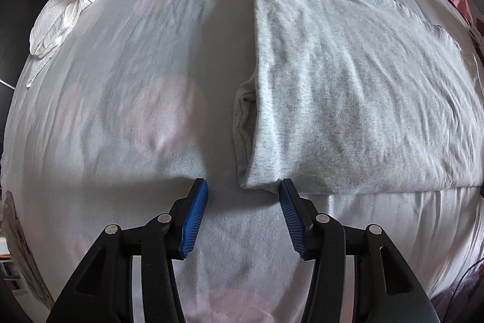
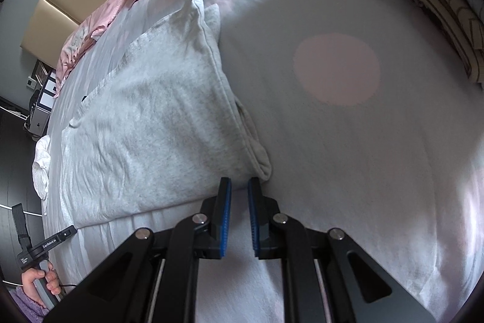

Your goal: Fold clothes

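1. Lying on the bed sheet (image 1: 121, 126): grey garment (image 1: 348, 87), already folded lengthwise into a long panel.
2. Hovering at its near left corner: left gripper (image 1: 243, 186), jaws wide apart, holding nothing.
3. Waiting at the near right corner: right gripper (image 2: 239, 186), jaws slightly parted, empty.
4. Judging: either squaring up a finished fold, or preparing for a cross-fold.
5. Resting apart: white garment (image 1: 63, 11).

The left gripper (image 1: 243, 186) has its jaws spread wide, nothing between the blue pads. The right gripper (image 2: 239, 185) has its jaws drawn near together with a narrow empty gap. A hand (image 2: 40, 282) grips the left gripper's handle.
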A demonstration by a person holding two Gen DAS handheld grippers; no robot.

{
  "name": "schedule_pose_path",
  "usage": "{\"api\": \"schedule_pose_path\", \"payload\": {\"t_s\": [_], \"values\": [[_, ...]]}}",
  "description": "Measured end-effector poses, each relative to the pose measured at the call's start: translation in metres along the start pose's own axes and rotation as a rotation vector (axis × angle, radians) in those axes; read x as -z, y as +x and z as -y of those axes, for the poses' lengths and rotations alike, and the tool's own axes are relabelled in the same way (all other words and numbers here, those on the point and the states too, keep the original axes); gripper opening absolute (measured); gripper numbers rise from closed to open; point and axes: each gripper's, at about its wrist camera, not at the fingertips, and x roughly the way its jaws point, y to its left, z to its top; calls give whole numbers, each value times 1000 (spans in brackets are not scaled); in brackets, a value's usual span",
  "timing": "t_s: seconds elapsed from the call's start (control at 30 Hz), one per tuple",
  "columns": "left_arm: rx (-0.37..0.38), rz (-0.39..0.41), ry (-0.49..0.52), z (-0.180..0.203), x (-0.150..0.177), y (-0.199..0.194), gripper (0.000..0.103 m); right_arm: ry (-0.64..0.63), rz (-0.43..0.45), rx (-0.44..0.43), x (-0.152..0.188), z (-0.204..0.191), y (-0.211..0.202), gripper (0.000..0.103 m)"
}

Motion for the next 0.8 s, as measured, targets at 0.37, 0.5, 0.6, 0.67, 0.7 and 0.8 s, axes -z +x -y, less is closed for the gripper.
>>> {"api": "schedule_pose_path", "payload": {"t_s": [0.37,0.5,0.6,0.67,0.7,0.8], "values": [[27,207,-150,-31,-4,-49,52,-22,193,4,-9,-6,-40,14],[62,286,-123,-17,-16,-57,52,-95,198,-64,-18,-26,-34,14],[76,318,-71,-2,-24,-56,52,-140,202,-114,-24,-38,-29,16],[72,332,-33,9,-29,-53,52,-167,200,-115,-27,-45,-25,28],[72,334,-13,16,-32,-50,52,-187,193,-90,-28,-48,-21,31],[67,325,45,36,-39,-37,52,-237,169,-12,-32,-55,-7,31]]}}
